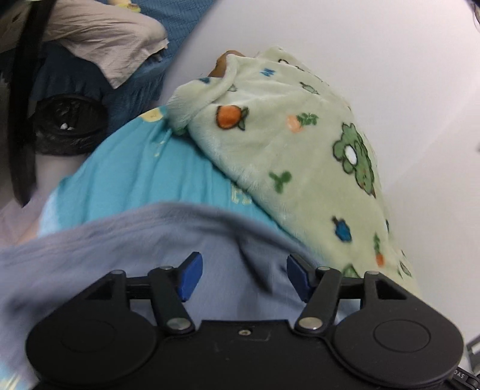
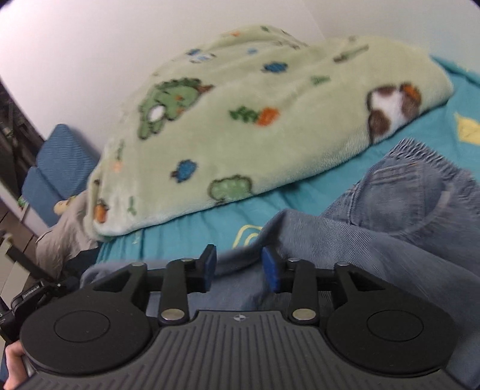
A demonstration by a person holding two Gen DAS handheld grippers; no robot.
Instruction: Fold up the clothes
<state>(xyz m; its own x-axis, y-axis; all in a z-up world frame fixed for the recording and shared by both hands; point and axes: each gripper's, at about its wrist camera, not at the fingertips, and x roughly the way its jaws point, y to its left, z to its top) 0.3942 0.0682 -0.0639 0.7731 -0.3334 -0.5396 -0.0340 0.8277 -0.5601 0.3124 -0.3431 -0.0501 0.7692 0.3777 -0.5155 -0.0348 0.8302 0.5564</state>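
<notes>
On the turquoise bedsheet (image 2: 192,228) lie the blue jeans (image 2: 399,207), spread across the near side of the bed with a back pocket and its stitching showing up and to the right in the right wrist view. Just beyond them a pale green fleece blanket (image 2: 240,126), printed with dinosaurs, carrots and blue shapes, is bunched in a heap resting on the same sheet, its near edge close to the denim but apart from it. The right gripper (image 2: 240,267) hangs low over a raised fold of the jeans; its jaws stand partly apart, the blue pads (image 2: 271,270) on either side of the fold without pressing on it. The left gripper (image 1: 243,277) is lower over a smoother, paler stretch of the jeans (image 1: 120,240), its jaws set wider, denim lying under the gap and a small crease rising between the blue pads (image 1: 190,274), which do not pinch it. Beyond the blanket is a plain white wall (image 1: 375,45). At the upper left of the left wrist view a crumpled beige garment (image 1: 102,36) lies on a dark blue cover (image 1: 168,18), with a black bin bag (image 1: 69,123) below it. A hand (image 2: 12,363) shows at the lower left corner of the right wrist view.
</notes>
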